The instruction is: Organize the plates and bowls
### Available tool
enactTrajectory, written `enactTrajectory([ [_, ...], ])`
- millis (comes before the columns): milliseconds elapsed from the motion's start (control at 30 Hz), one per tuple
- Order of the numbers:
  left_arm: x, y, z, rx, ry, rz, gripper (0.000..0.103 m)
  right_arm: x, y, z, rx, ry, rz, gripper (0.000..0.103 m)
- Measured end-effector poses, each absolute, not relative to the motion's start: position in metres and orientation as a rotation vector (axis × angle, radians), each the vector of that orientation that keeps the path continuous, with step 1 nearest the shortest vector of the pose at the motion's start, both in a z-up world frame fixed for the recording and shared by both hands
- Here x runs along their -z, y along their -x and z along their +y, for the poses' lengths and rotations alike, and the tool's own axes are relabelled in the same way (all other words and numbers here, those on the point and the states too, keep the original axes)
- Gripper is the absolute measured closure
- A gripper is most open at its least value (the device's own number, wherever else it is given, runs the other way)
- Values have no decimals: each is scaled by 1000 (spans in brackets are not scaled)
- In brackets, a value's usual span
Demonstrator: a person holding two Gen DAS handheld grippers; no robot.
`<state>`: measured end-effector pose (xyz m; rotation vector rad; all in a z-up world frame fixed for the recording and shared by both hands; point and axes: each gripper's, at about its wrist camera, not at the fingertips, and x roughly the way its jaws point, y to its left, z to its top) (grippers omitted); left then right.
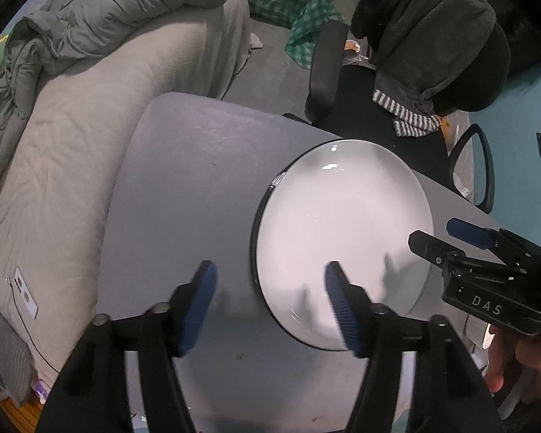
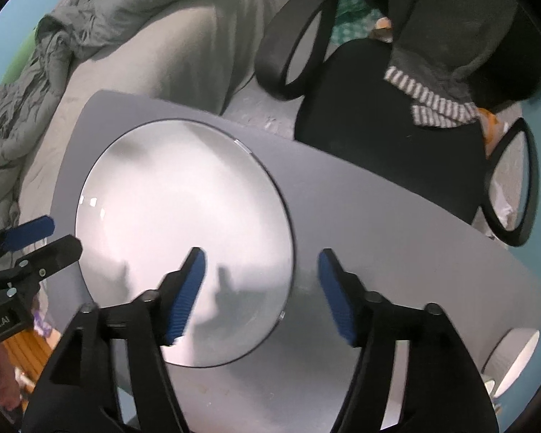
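Grey table filling the middle of both views, bed and draped office chair beyond its far edge. On the table, one large white plate, dark-rimmed, lying flat and face up, its far rim close to the table's far edge on the chair side. Round, so no long axis and no heading worth choosing; any point on the rim serves equally.

Left gripper spread wide, holding nothing, poised over the plate's left rim: right fingertip above the white face, left fingertip above bare table, rim between the two. Right gripper likewise wide apart and empty, straddling the plate's right rim, left fingertip over the plate and right fingertip over the table. Contact with the plate not discernible in either view; both appear to hover.

Plate thus lying between the two tools, each about equally near its own side. Probably a two-sided approach, each pair of fingers needing to drop and pinch its rim.

Sliver of another white dish at the table's near right corner, partly hidden.
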<state>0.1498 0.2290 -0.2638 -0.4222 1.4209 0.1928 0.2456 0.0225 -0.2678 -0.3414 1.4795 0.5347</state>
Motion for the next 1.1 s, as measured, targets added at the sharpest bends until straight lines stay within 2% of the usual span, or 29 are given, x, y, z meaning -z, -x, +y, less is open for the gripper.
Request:
enactTrajectory([
  [367,225,-138,192,-96,327,1384,17,236,-219,-6,-474,330,1432,33],
  [1100,149,-125,50,159,148,1253,17,152,-167,-151,-294,139,1326,33],
])
